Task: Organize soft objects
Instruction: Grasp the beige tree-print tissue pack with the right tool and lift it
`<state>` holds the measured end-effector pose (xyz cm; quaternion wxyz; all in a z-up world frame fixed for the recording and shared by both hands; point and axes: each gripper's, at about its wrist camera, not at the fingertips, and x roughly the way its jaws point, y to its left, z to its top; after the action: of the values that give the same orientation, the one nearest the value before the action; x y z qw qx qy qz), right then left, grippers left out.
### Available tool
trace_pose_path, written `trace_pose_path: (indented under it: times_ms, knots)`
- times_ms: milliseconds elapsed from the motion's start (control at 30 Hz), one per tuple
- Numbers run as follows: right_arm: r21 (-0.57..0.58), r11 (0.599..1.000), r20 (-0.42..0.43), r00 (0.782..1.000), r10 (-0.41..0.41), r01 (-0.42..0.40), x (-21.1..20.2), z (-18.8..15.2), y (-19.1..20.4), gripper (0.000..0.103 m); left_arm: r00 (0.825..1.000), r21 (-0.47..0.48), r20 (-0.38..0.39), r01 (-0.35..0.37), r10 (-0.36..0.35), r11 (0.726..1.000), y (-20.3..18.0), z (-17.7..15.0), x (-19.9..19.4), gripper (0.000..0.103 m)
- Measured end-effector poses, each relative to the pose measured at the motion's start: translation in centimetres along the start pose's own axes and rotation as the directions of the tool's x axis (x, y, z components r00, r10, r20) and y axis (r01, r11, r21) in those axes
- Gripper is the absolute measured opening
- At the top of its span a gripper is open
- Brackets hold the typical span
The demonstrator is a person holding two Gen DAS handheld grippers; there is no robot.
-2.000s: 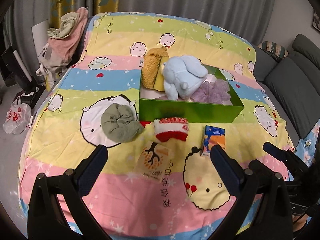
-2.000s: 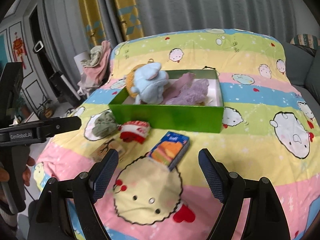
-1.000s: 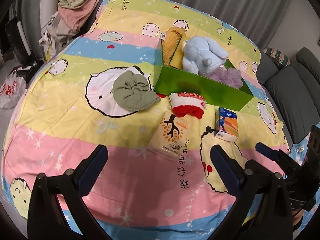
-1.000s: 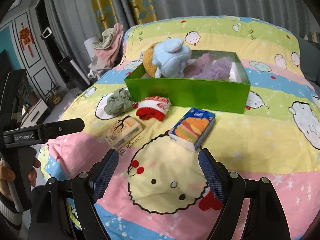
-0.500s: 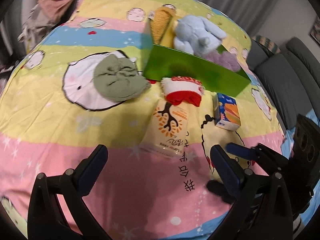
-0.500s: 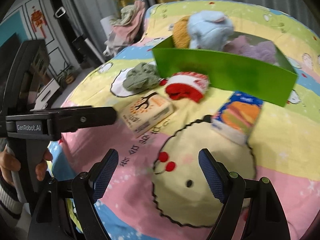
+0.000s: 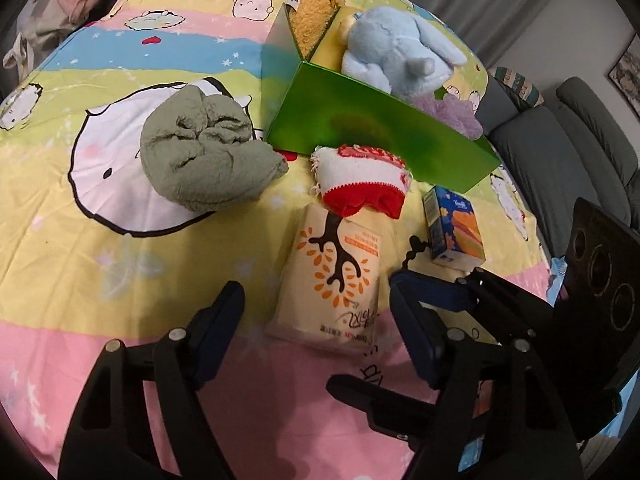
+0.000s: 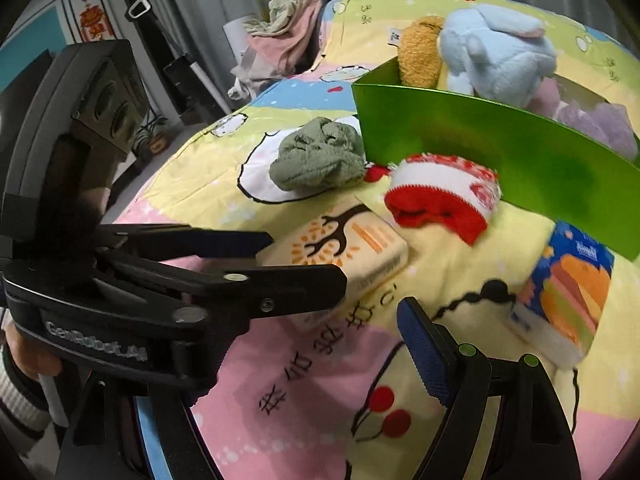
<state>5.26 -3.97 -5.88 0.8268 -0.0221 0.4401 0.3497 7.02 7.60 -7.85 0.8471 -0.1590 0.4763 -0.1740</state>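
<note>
Left gripper (image 7: 316, 312), jaws just narrowing but not yet touching, straddles the tissue pack (image 7: 332, 276) to pick it for the green box (image 7: 380, 136). Right gripper (image 8: 280, 344) hangs spread near the blue pack (image 8: 568, 292).

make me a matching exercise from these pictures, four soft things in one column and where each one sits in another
Things:
1. blue plush elephant
2. olive green towel
3. red and white knit hat
4. cream tissue pack

Places:
A. bunched on the white cartoon face print
B. between the left tool's fingers
C. inside the green box
D. just in front of the box's front wall

Pairs: 1-C, 2-A, 3-D, 4-B
</note>
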Motion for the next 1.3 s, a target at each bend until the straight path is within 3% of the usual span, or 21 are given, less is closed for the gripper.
trace_pose_path:
  times_ms: [67,167,233,567,967,1300]
  knots:
    - [-0.030,0.999,0.002,1.000,-0.019,0.019,0.2,0.5,0.2,0.083,1.000,-0.001,0.000,0.019,-0.019,1.000,0.0,0.2,0.0,0.073]
    - [-0.065,0.997,-0.011,0.999,-0.030,0.029,0.8,1.0,0.6,0.082,0.999,0.002,-0.014,0.033,-0.033,0.999,0.1,0.3,0.4,0.056]
    - [-0.078,0.997,-0.033,0.999,-0.023,0.020,1.5,1.2,0.8,0.066,1.000,0.005,-0.016,0.018,-0.018,1.000,0.0,0.3,0.7,0.052]
    - [-0.069,0.998,-0.012,1.000,0.005,-0.006,1.2,1.1,0.8,0.055,1.000,0.045,0.021,-0.013,0.012,0.999,-1.4,0.0,-0.8,0.051]
    - [-0.070,0.998,0.124,0.992,0.002,0.007,-5.2,-0.1,2.1,0.055,0.996,0.142,0.091,-0.025,0.012,0.990,-6.8,-1.0,-5.4,0.051]
    - [-0.046,0.998,0.217,0.976,-0.029,0.040,-10.6,-1.5,1.6,0.055,0.993,0.259,0.116,-0.036,0.006,0.965,-12.3,-1.8,-7.1,0.051]
